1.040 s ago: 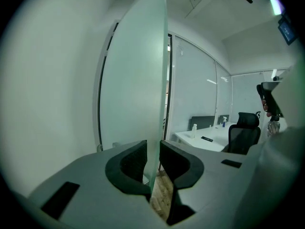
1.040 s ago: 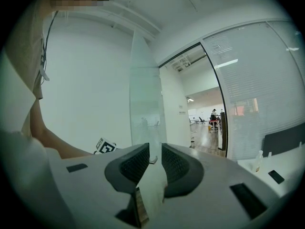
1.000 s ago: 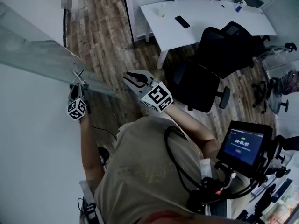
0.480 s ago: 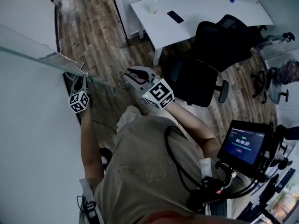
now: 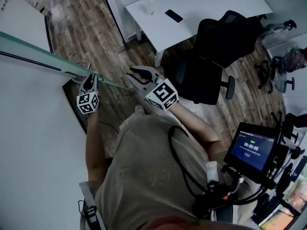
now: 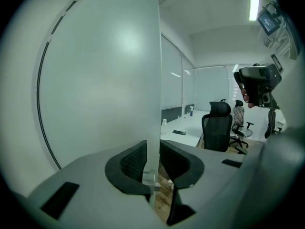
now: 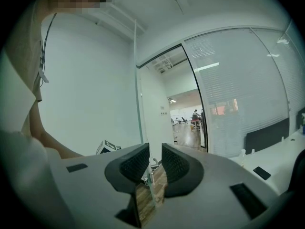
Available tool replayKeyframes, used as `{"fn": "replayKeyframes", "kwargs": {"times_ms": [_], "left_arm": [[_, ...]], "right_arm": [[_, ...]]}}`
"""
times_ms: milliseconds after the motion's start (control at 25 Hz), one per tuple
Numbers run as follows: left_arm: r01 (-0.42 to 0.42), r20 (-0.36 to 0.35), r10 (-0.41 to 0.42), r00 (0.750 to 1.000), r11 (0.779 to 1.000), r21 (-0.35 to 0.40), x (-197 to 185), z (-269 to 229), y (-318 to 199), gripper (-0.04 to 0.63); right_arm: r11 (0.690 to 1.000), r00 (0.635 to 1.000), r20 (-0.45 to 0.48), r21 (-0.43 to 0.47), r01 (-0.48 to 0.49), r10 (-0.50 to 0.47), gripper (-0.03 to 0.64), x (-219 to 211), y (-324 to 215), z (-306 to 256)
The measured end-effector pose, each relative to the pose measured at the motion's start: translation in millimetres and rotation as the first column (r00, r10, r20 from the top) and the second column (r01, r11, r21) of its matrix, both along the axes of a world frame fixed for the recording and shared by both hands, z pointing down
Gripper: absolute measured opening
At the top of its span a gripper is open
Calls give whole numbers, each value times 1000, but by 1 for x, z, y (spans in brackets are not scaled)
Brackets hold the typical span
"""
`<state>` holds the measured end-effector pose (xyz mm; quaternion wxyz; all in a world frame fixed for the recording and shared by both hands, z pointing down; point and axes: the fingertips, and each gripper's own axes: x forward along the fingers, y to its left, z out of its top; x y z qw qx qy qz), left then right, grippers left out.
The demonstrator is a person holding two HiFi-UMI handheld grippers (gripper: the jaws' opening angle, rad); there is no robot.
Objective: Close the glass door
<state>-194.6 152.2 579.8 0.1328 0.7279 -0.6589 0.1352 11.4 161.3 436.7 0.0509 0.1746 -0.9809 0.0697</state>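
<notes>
- Left claw point(image 5: 88, 80) clamps the glass door point(image 5: 33, 56) between its pads.
- Right claw point(image 5: 131, 76) hovers just beside it, jaws parted, empty.
- Black office chair point(image 5: 211, 56) stands well beyond the right claw.

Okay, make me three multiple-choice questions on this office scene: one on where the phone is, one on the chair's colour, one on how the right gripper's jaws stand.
1. Where does the phone lie?
A on the floor
B on the white desk
C on the chair seat

2. What colour is the office chair beside the desk?
A black
B red
C white

3. How do the jaws of the right gripper stand?
A shut on the phone
B shut on a cable
C apart, holding nothing

Answers:
1. B, it is a dark slab on the desktop.
2. A, its back and seat are black.
3. C, the right gripper view shows a clear gap between them.
</notes>
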Motion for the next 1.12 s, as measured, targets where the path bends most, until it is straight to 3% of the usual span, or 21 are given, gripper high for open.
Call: {"fn": "replayKeyframes", "kwargs": {"times_ms": [200, 320, 520, 680, 800, 880, 1000, 1120], "left_arm": [[-79, 10, 79, 997, 997, -8, 11, -5, -34, 83], [-149, 73, 149, 986, 989, -6, 19, -1, -52, 18], [-222, 134, 224, 965, 975, -23, 15, 0, -72, 18], [-224, 194, 235, 952, 972, -77, -8, 16, -75, 23], [-194, 234, 221, 947, 972, -132, -24, 25, -77, 103], [-196, 292, 239, 926, 966, -169, -41, 50, -79, 145], [-214, 419, 295, 858, 949, -230, -57, 80, -90, 170], [-203, 492, 334, 804, 932, -300, -66, 95, -105, 191]], "right_arm": [[999, 999, -1, -4, -43, 43, 72, -15, -17, -4], [998, 998, -6, -3, -67, 67, 72, -26, -26, 2], [994, 994, -9, -6, -109, 109, 72, -36, -38, 1], [991, 991, -6, -14, -131, 131, 72, -43, -47, 4], [990, 991, -9, -32, -136, 136, 72, -41, -49, 2], [990, 991, -18, -37, -136, 136, 72, -47, -49, 19], [990, 991, -24, -36, -135, 135, 72, -53, -56, 34], [991, 991, -19, -38, -131, 130, 72, -51, -69, 33]]}}
